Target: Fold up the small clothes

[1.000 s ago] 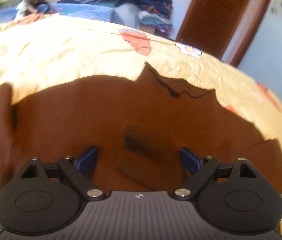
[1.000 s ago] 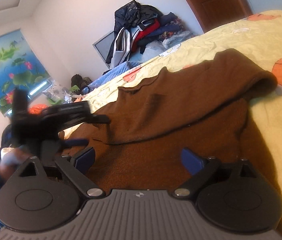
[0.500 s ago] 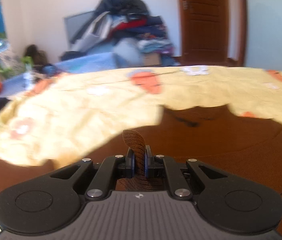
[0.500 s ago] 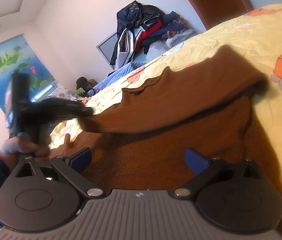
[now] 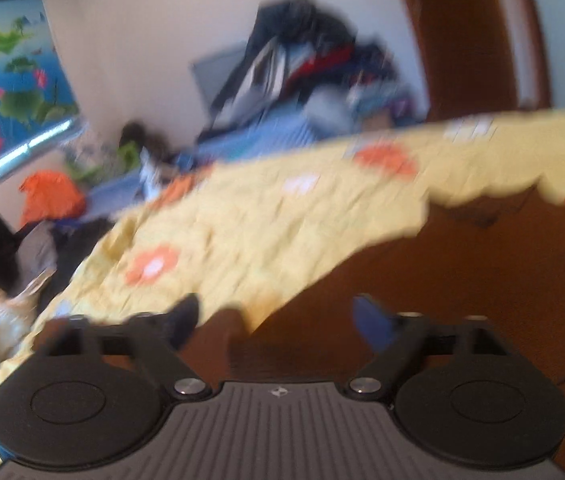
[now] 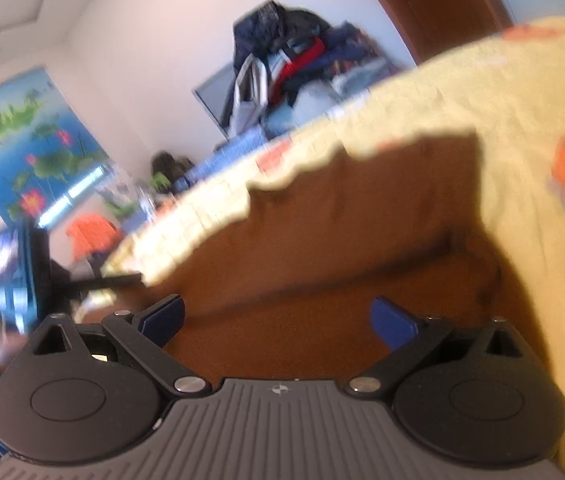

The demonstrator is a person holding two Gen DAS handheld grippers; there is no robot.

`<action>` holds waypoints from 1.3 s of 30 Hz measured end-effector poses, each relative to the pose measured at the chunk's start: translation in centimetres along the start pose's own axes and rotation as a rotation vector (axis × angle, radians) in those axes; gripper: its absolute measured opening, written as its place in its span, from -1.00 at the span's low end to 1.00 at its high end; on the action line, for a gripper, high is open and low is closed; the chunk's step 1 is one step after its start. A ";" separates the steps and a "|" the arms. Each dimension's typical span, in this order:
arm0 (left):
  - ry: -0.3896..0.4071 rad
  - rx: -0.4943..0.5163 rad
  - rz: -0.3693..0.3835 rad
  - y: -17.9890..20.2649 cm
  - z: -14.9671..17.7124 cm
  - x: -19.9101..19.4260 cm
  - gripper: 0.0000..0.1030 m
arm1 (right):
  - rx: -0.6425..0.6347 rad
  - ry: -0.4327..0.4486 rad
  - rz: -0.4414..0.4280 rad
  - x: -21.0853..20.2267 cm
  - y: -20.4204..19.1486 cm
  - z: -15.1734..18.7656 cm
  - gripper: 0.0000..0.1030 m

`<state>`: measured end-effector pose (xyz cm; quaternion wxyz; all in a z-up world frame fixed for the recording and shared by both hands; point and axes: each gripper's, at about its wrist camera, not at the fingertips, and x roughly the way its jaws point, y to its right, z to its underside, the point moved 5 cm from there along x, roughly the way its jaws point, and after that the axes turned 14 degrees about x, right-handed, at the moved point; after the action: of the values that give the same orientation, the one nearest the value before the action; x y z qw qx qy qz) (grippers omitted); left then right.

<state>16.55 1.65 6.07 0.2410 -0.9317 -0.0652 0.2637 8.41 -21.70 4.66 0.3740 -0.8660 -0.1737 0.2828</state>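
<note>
lying flat on the yellow bedspread, the brown garment is spreading out beneath and ahead of both tongs. the left gripper has just been opening, its jaws standing apart with nothing clamped; the right gripper is gaping wide above the cloth, gripping nothing.

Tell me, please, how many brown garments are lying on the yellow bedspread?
1: the brown garment lies on the near part of the yellow bedspread, one layer folded over another. A second one underneath would be hidden.
</note>
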 end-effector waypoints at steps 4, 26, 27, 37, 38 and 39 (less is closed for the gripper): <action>0.073 -0.004 0.199 3.6 -1.5 -0.6 0.86 | -0.118 -0.002 0.114 4.6 -0.5 -4.3 1.00; -0.083 -0.670 0.136 -18.3 13.2 5.0 0.92 | -0.411 -0.106 0.361 10.9 3.9 -2.7 1.00; -0.126 -0.790 0.104 -21.2 15.3 6.0 0.92 | -0.413 -0.106 0.362 10.9 4.0 -2.7 1.00; -0.140 -1.232 0.106 -30.4 22.1 12.3 0.00 | -0.413 -0.099 0.368 10.8 3.9 -2.6 1.00; -0.148 -1.224 0.102 -30.2 22.2 12.9 -0.12 | -0.413 -0.099 0.368 10.8 3.9 -2.6 1.00; -0.149 -1.211 0.089 -30.2 22.0 13.1 -0.17 | -0.412 -0.099 0.367 10.8 3.9 -2.5 1.00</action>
<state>16.36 40.50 -1.75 -0.3478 -0.8840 -0.1812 0.2543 18.74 -20.13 -0.73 0.1236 -0.9259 -0.0856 0.3464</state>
